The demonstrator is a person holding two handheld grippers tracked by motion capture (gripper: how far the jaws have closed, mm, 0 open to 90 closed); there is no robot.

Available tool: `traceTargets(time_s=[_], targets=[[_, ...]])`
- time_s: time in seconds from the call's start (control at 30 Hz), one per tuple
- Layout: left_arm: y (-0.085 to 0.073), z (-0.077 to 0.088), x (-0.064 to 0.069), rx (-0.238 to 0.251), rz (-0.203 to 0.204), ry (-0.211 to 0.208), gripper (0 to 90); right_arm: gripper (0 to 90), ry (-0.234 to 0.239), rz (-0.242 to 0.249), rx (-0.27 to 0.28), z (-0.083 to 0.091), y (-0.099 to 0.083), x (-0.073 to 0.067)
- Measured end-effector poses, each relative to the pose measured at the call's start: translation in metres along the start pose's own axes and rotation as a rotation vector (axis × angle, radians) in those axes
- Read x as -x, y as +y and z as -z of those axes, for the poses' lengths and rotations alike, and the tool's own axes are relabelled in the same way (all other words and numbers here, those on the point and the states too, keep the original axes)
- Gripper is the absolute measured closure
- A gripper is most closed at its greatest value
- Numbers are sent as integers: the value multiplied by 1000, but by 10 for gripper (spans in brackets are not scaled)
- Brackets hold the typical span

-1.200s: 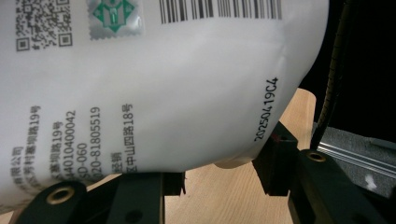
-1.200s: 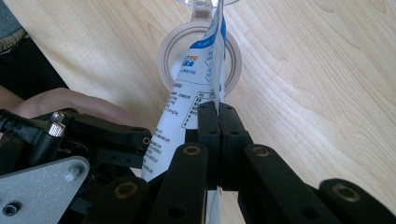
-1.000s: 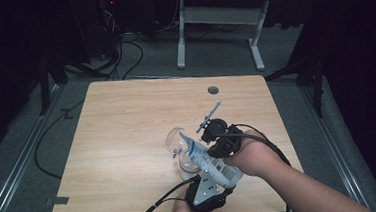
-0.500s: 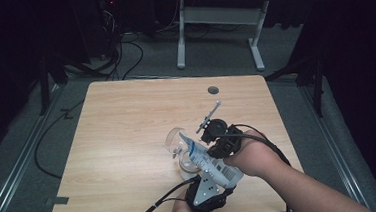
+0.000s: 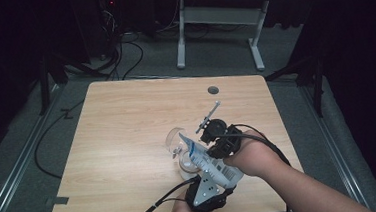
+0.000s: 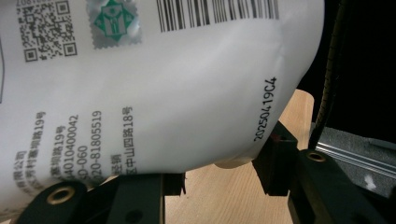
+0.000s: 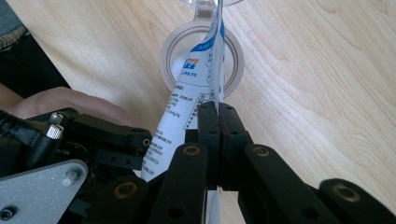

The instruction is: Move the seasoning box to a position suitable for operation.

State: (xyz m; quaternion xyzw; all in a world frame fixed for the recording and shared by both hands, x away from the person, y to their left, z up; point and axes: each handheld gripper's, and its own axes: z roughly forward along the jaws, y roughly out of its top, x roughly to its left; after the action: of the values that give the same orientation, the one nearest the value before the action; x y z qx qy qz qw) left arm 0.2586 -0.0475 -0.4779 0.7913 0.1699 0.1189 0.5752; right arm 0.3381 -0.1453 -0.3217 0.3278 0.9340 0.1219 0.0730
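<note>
Scanning from the left: bare wood of the desk [image 5: 128, 140], then a clear glass bowl [image 5: 174, 139] tipped near the middle, with a round clear lid or ring [image 7: 201, 56] on the wood under the pouch's top end.

Left hand-held gripper [image 5: 207, 192] at the near edge, jaws part-open and clamped on the fat lower end of a white pouch [image 5: 207, 160]; the pouch swells between the two black jaws in the left gripper view.

Right hand-held gripper [image 7: 218, 116] just right of it, jaws fully closed, pinching the pouch's flat edge. Pouch slants up-left over the ring, held off the desk by both.

Beyond: a thin metal rod [image 5: 209, 117] sticking out from the right tool, a dark round hole [image 5: 213, 90] in the desk top.

Printing on pouch: barcode, QR codes, green diamond seal, stamped code "20250419C4" [image 6: 265, 109], "020-81805519", Chinese address lines. Blue band near the top.
</note>
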Motion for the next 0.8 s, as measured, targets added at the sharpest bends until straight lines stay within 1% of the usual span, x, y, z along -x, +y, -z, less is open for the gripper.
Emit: traceTargets(time_s=[0.8], targets=[[1,1,0,6,2,1,600,900,-6,6,0,0,2,-1]])
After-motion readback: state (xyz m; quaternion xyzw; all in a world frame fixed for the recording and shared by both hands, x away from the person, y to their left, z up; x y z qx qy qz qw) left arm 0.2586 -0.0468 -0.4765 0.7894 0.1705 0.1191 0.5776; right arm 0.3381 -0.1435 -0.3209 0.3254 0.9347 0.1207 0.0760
